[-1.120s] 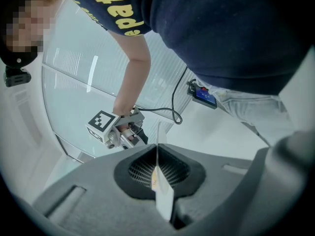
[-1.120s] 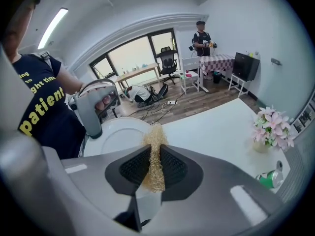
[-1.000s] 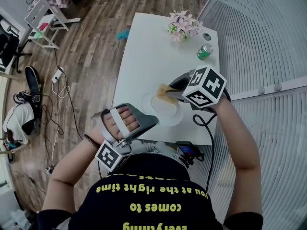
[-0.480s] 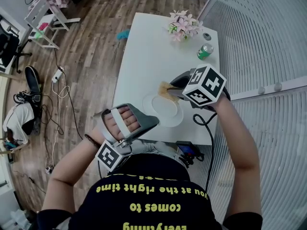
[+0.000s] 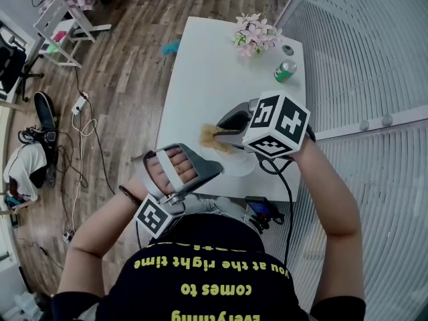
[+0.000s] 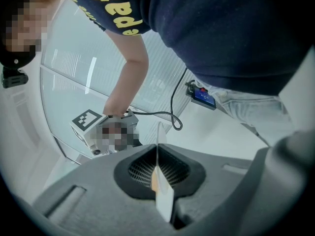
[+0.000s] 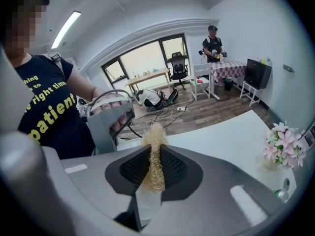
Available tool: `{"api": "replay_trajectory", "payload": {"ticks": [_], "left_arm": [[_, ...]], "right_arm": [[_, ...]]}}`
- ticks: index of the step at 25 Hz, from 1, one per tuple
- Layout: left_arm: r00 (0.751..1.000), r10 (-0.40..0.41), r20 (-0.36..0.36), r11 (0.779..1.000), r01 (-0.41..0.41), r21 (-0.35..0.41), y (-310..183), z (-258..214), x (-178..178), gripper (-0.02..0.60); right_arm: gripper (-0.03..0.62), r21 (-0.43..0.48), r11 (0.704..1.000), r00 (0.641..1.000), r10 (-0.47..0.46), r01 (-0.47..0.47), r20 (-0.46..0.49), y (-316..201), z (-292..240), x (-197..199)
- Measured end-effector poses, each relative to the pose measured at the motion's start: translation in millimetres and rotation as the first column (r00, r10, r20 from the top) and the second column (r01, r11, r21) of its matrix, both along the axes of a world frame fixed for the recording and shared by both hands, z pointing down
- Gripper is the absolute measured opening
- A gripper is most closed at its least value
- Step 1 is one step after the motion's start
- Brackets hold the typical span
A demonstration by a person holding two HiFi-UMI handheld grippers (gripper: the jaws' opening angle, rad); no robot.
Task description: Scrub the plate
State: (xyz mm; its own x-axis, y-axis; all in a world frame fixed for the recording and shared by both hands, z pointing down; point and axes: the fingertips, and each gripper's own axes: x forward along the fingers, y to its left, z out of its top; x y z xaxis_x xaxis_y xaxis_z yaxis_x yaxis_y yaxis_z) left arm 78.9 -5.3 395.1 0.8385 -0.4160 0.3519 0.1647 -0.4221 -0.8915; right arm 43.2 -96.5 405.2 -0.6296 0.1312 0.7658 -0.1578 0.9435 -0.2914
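A white plate (image 5: 238, 165) lies near the front edge of the white table (image 5: 207, 79), and my right gripper hides much of it. My left gripper (image 5: 211, 168) is shut on the plate's near-left rim; in the left gripper view the rim (image 6: 162, 200) shows as a thin white edge between the pads. My right gripper (image 5: 218, 136) is shut on a tan fibrous scrubber (image 5: 211, 138), which hangs over the plate's left side. In the right gripper view the scrubber (image 7: 155, 154) is pinched upright between the black pads. Whether it touches the plate I cannot tell.
A vase of pink flowers (image 5: 253, 33), a green can (image 5: 285, 71) and a small round lid (image 5: 288, 50) stand at the table's far end. A black device with a cable (image 5: 262, 209) hangs at the near edge. A slatted white wall runs along the right and wooden floor lies on the left.
My right gripper has carried the scrubber leftward and a little nearer, from the plate's far rim to its left side. The left gripper and the plate have stayed put.
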Motion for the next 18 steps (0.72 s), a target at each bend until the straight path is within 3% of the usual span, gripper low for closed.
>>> {"api": "replay_trajectory", "payload": {"ticks": [8, 18], "left_arm": [[1.0, 0.0, 0.001, 1.0, 0.0, -0.003, 0, 2, 3, 0.012], [1.0, 0.006, -0.01, 1.0, -0.006, -0.003, 0, -1, 0, 0.012]], "right_arm": [[0.06, 0.021, 0.997, 0.997, -0.076, 0.076, -0.002, 14, -8, -14], [0.06, -0.047, 0.998, 0.999, 0.04, -0.041, -0.024, -18, 21, 7]]}}
